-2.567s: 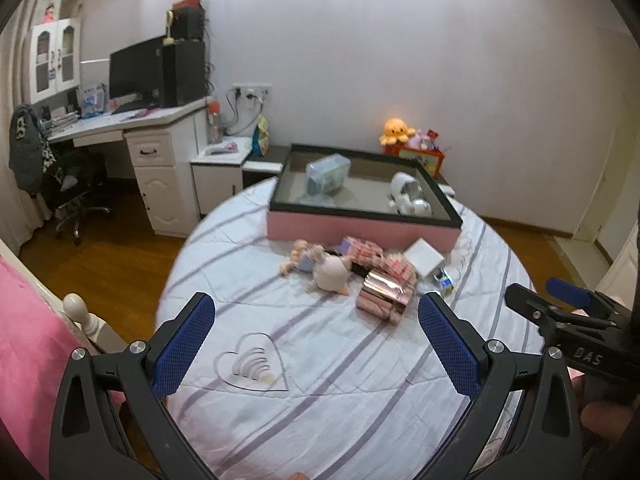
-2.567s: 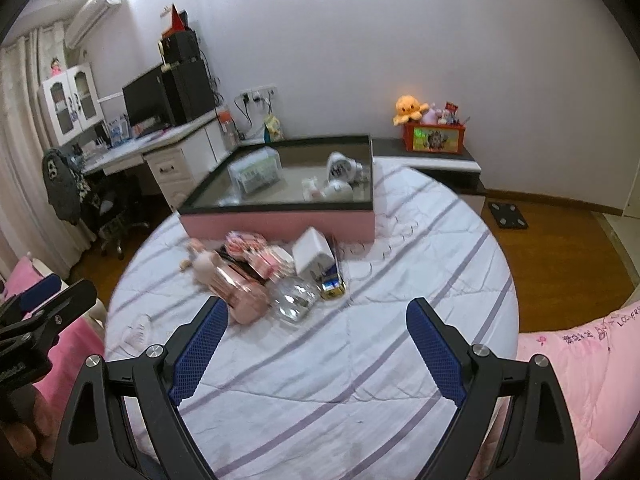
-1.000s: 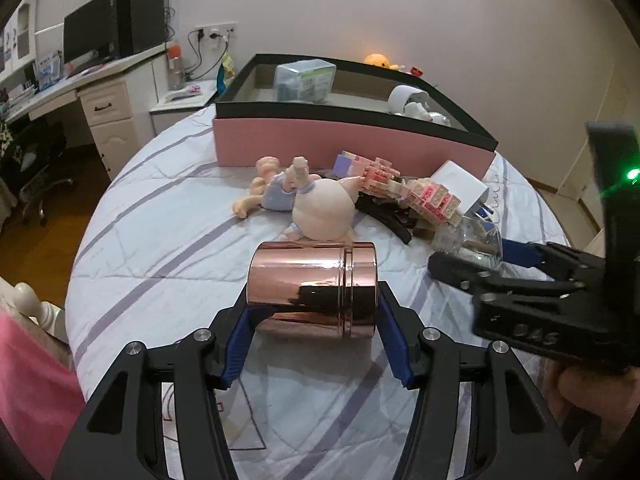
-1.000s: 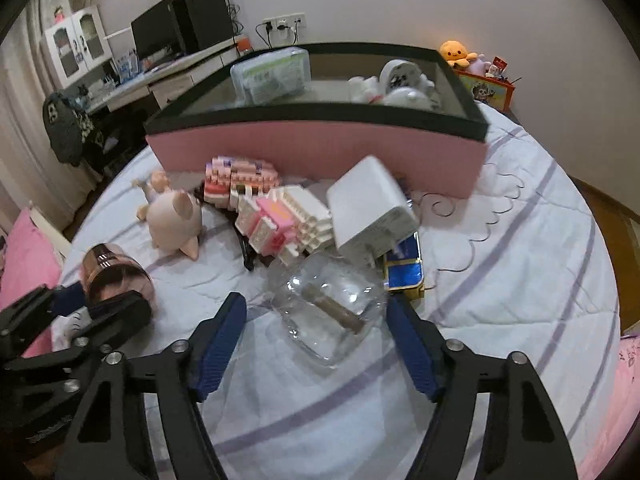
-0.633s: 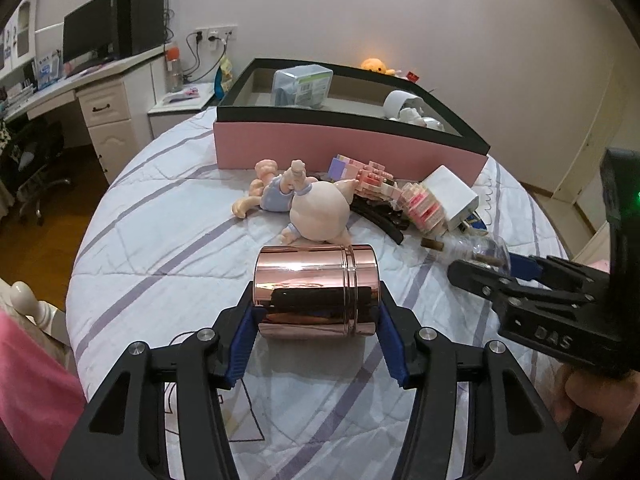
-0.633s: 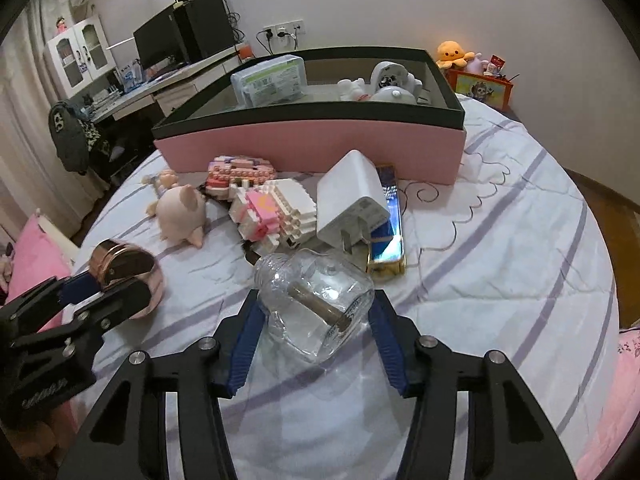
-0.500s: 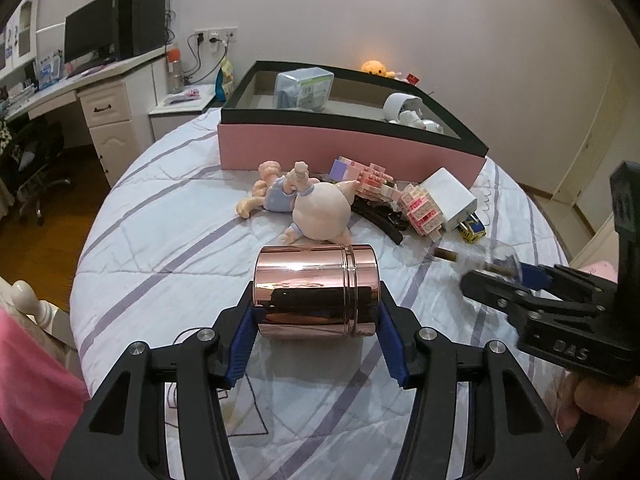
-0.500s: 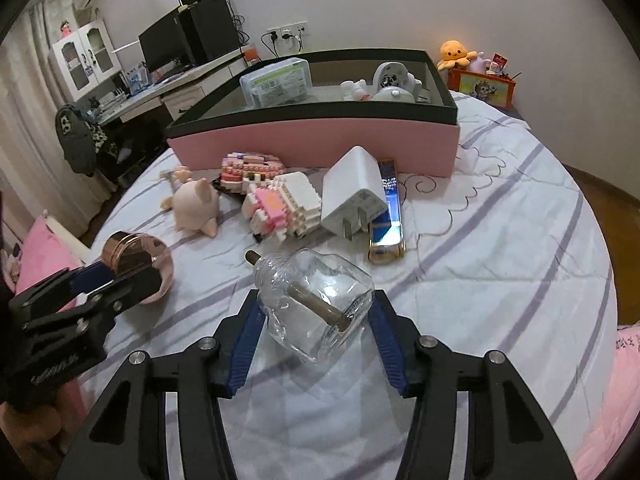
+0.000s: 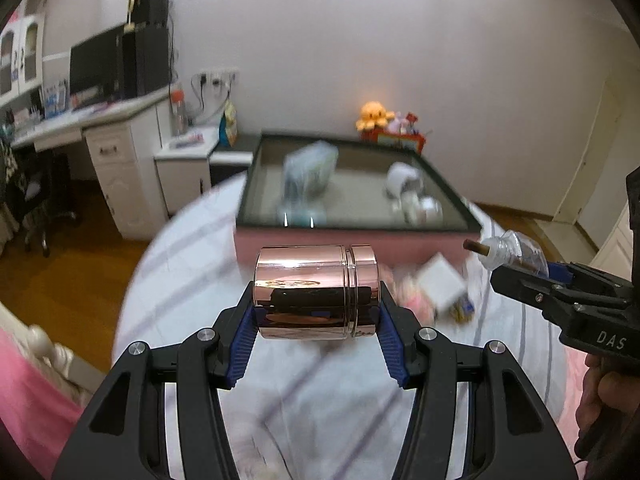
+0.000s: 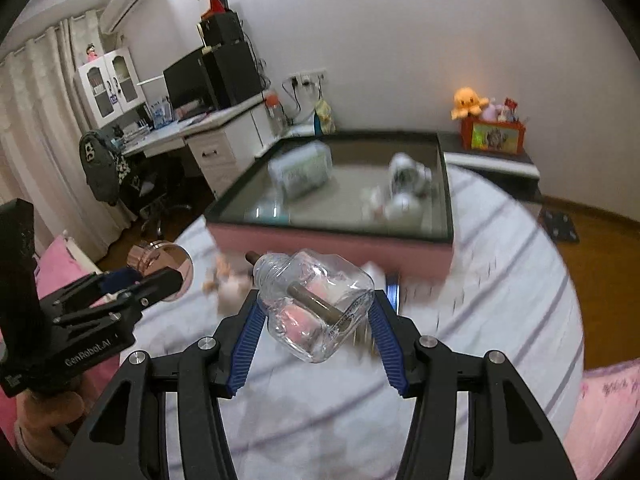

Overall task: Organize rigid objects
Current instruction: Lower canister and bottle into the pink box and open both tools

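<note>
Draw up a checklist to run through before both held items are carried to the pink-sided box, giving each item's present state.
1. Left gripper holds the rose-gold canister end to end: ok.
2. Right gripper clamps the clear glass bottle: ok.
3. Both items are lifted off the striped bedspread: ok.
4. Free floor inside the box between the clear plastic case and the white toys: ok.
5. Bottle's stopper seated firmly: cannot tell.
6. Grippers apart from each other: ok.
</note>
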`<state>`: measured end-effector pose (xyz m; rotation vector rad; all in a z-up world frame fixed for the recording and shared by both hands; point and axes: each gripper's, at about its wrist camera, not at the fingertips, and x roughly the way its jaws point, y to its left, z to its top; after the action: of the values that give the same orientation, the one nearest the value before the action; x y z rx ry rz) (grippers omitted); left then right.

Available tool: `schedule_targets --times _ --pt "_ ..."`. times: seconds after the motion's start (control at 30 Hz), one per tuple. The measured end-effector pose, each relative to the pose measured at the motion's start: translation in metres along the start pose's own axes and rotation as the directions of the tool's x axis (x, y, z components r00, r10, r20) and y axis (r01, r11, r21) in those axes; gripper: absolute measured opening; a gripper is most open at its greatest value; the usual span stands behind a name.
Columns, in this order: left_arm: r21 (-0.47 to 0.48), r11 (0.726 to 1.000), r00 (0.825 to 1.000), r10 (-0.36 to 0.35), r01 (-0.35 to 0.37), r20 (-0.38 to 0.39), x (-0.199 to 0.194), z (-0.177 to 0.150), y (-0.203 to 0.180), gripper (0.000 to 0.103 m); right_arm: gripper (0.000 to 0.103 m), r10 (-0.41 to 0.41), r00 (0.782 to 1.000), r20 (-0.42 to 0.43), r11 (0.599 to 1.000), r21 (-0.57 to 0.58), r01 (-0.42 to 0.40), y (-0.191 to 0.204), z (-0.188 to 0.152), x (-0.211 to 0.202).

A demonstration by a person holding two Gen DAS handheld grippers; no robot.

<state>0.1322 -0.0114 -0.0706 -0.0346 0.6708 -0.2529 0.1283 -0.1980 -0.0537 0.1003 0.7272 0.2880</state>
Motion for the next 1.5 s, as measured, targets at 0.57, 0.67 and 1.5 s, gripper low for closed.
schedule_targets --times 0.57,0.67,1.5 --pt "0.038 0.999 0.998 -0.02 0.022 -0.058 0.132 0.101 -0.01 0.055 0.055 -0.053 0.996 -0.07 0.998 -0.04 0.05 -0.036 0.101 0.117" --pt "0.036 0.999 0.996 -0.021 0.024 -0.082 0.148 0.101 -0.009 0.055 0.055 -0.057 0.993 -0.1 0.998 -0.039 0.053 -0.043 0.099 0.133" --pt "0.002 0.997 0.991 0.073 -0.073 0.109 -0.005 0.055 0.007 0.102 0.103 -0.096 0.992 0.086 0.993 0.074 0.09 -0.024 0.044 -0.01"
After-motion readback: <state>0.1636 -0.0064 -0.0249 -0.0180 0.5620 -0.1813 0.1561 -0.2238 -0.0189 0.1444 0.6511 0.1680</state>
